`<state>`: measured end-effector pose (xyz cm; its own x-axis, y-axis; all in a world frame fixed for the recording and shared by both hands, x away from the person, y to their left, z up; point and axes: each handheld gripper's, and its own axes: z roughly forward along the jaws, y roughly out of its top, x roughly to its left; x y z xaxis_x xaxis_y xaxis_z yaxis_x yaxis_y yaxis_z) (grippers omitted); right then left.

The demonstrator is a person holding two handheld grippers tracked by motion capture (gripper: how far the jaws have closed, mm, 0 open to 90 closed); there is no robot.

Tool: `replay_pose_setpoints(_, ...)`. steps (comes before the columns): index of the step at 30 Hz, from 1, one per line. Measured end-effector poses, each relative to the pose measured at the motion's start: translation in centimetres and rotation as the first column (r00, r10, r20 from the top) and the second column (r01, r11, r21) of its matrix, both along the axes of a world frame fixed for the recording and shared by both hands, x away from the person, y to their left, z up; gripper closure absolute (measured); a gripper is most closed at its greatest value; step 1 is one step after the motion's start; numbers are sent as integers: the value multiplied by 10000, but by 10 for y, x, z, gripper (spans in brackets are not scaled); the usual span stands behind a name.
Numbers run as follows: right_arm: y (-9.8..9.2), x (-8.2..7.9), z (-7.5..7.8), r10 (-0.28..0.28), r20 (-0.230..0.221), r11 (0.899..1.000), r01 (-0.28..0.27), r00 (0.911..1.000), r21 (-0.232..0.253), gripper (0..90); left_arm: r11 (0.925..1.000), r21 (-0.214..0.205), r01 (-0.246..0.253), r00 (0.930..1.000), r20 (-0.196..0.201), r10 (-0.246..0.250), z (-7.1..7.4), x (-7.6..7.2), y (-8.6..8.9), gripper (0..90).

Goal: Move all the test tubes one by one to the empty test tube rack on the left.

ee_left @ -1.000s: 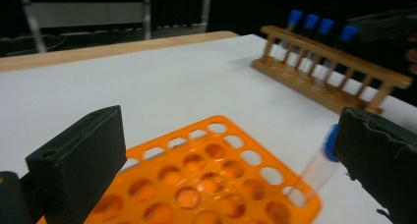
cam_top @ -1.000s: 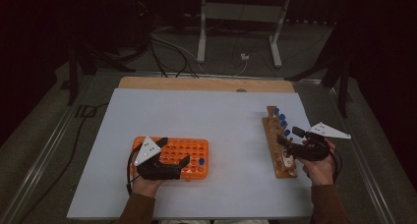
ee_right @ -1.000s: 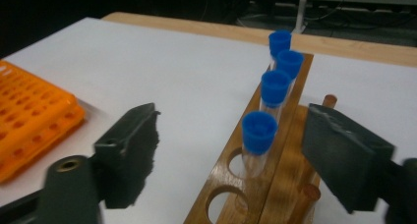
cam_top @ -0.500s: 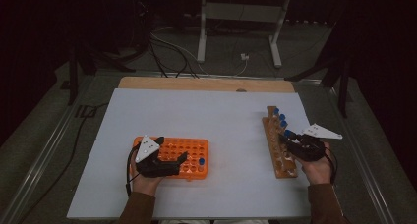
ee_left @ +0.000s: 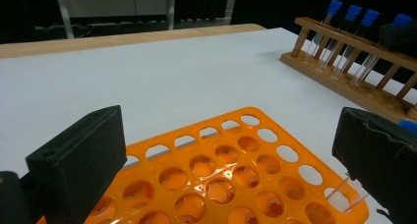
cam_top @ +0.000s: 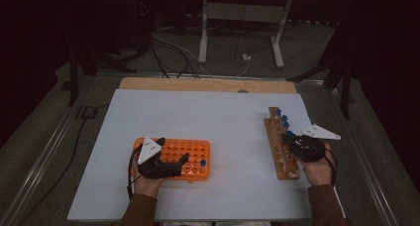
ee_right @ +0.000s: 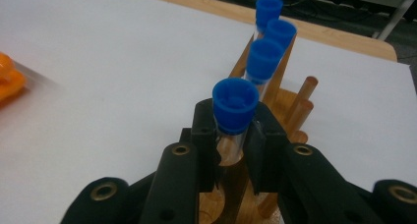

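Note:
A wooden test-tube rack (cam_top: 278,151) stands at the right of the white table and holds several blue-capped tubes in its far half. My right gripper (ee_right: 235,131) has just been closing, and its pads now press on the nearest tube (ee_right: 235,103), just under the cap. The tube still stands in the rack (ee_right: 290,106). In the high view the right gripper (cam_top: 293,138) is against the rack's right side. My left gripper (ee_left: 231,135) is open, one jaw on each side of the orange tube rack (ee_left: 236,170). One blue-capped tube (cam_top: 202,162) stands in that orange rack (cam_top: 193,149).
The white table top (cam_top: 218,117) has a wooden strip (cam_top: 208,84) along its far edge. Cables and a metal stand's legs (cam_top: 240,42) lie on the dark floor beyond. The wooden rack (ee_left: 344,81) with its tubes is at the upper right of the left gripper view.
My right gripper's jaws have closed around the nearest blue-capped tube in the wooden rack, and the hand has edged toward the rack. The left hand and the orange rack stay put.

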<state>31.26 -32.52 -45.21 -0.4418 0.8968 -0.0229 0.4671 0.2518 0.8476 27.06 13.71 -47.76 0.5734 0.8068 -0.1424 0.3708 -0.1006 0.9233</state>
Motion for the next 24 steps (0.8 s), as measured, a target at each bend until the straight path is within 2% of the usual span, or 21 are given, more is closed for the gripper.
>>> replay_pose_setpoints(13, -2, -8, 23, 29, 506, 9991, -50, 9987, 417, 766, 9998, 155, 94, 9999, 56, -95, -1, 0, -3, 7)
replay_pose_setpoints(24, 0, -16, 42, 47, 1034, 9987, -100, 9946, 509, 766, 9994, 307, 181, 9997, 129, -185, -1, 0, -6, 7)
